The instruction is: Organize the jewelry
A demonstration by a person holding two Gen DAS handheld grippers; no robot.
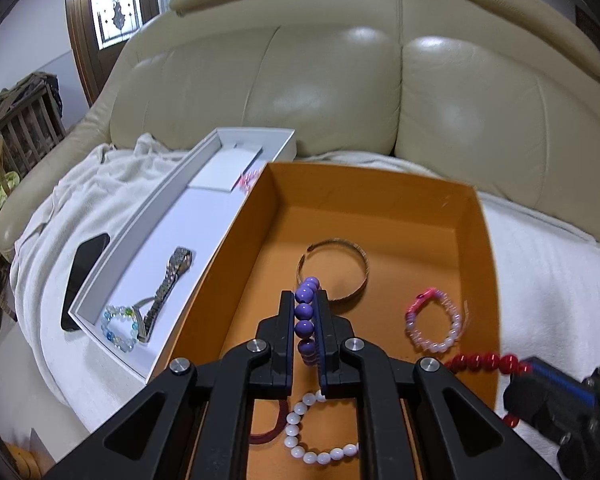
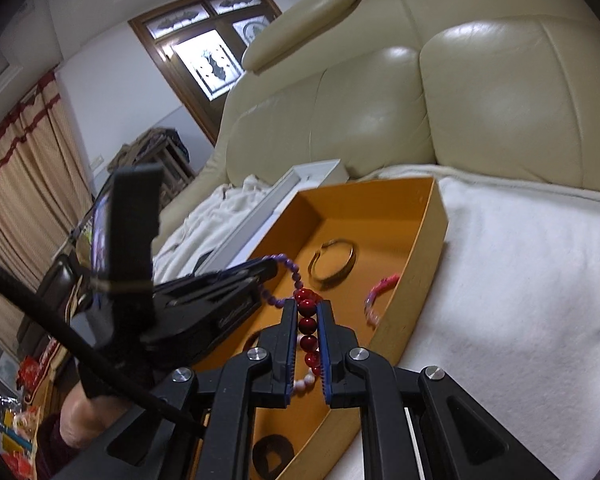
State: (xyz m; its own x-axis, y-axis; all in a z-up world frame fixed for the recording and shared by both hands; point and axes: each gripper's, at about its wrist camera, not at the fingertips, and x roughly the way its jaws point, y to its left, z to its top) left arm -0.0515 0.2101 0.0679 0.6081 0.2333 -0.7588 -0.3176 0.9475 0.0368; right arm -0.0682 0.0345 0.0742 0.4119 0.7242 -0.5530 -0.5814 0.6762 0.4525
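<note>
1. The step in hand is judged to be a carry: two bead bracelets are held above the orange box, which sits on a white blanket on the sofa.
2. The left hand-held gripper is clamped on the purple bracelet; the right hand-held gripper is clamped on the red bracelet.
3. In the orange box lie a gold bangle, a pink bracelet and a white bracelet.
4. The white box to the left holds a watch and a blue-green bracelet.
5. The next move is judged to call for lowering each bracelet into the white box and parting the jaws only once the beads rest there.
6. No brand, label or writing can be read.
</note>
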